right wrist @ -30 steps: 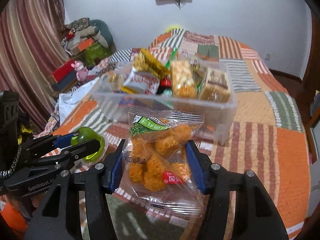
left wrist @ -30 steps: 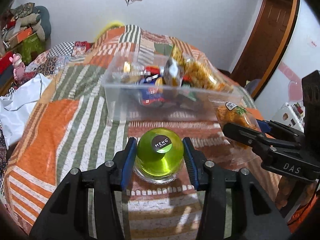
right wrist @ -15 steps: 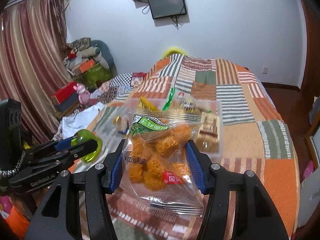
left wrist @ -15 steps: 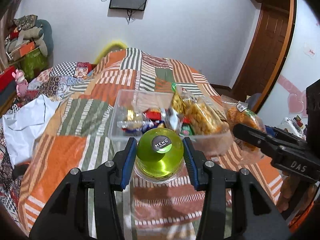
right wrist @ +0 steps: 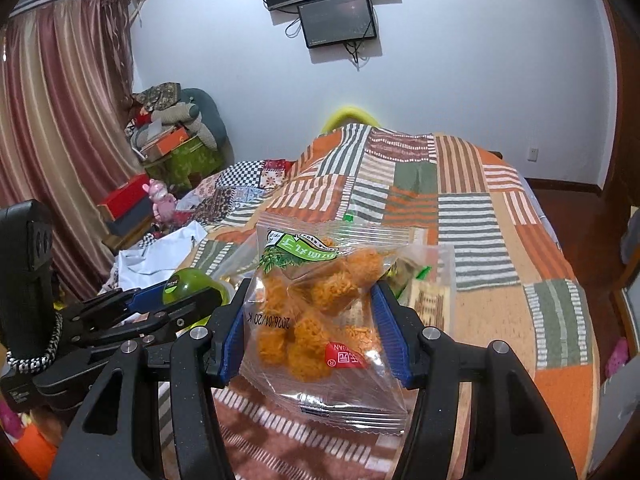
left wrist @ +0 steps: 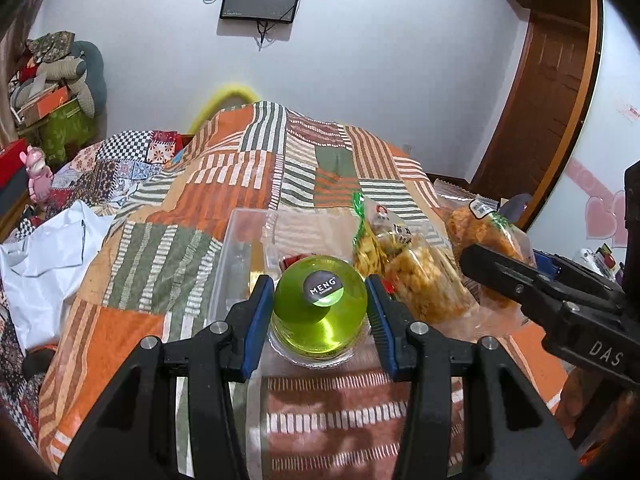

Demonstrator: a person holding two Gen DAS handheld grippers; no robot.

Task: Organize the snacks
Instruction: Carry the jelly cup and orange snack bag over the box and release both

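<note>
Patchwork bedspread (left wrist: 224, 184) fills the scene. On it, at 12 o'clock from both tools, a clear bin (left wrist: 236, 252) of snacks. Right gripper (right wrist: 316, 332) is clamped on a clear packet of orange puffs (right wrist: 320, 320), long axis running 6 to 12, label end farthest. Left gripper (left wrist: 320, 304) pinches a green jelly cup (left wrist: 320, 308), apparently above the bin's near edge, sticker facing the camera.

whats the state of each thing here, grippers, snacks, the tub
Left gripper: shut on the green jelly cup.
Round green jelly cup: held above the tub's near edge.
Right gripper: shut on the bag.
Clear bag of orange snack balls: sealed, held.
Clear plastic tub: lidless, holding snack packs.
</note>
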